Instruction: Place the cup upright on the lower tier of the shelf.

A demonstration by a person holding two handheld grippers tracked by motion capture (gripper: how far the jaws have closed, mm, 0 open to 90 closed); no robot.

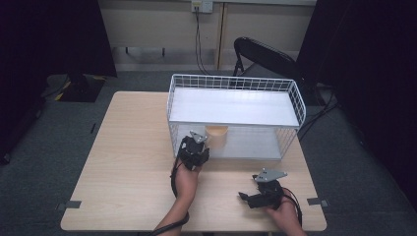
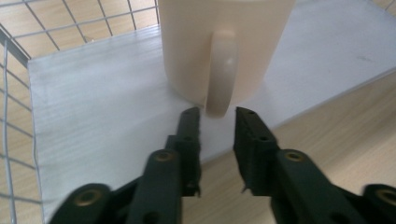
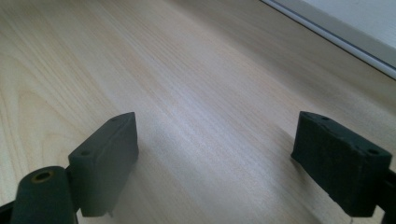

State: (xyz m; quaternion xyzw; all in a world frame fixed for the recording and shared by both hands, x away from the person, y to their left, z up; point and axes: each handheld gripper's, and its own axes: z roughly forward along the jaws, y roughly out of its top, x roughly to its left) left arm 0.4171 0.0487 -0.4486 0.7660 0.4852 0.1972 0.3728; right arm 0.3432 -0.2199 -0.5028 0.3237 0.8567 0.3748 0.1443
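Observation:
A cream mug (image 1: 217, 135) stands upright on the lower white shelf (image 2: 93, 107) of a white wire rack (image 1: 233, 81). In the left gripper view the mug (image 2: 224, 37) turns its handle (image 2: 222, 70) toward me. My left gripper (image 1: 198, 143) reaches in at the rack's open front. Its jaws (image 2: 217, 114) stand a little apart just short of the handle's lower end, and the pads do not press on it. My right gripper (image 1: 244, 196) rests low over the wooden table near the front right. Its jaws (image 3: 215, 140) are wide open with nothing between them.
The rack sits at the back right of the light wooden table (image 1: 133, 147) and has a white top shelf (image 1: 231, 105). Wire mesh walls (image 2: 14, 93) close its sides. A black folding chair (image 1: 265, 56) stands behind the table.

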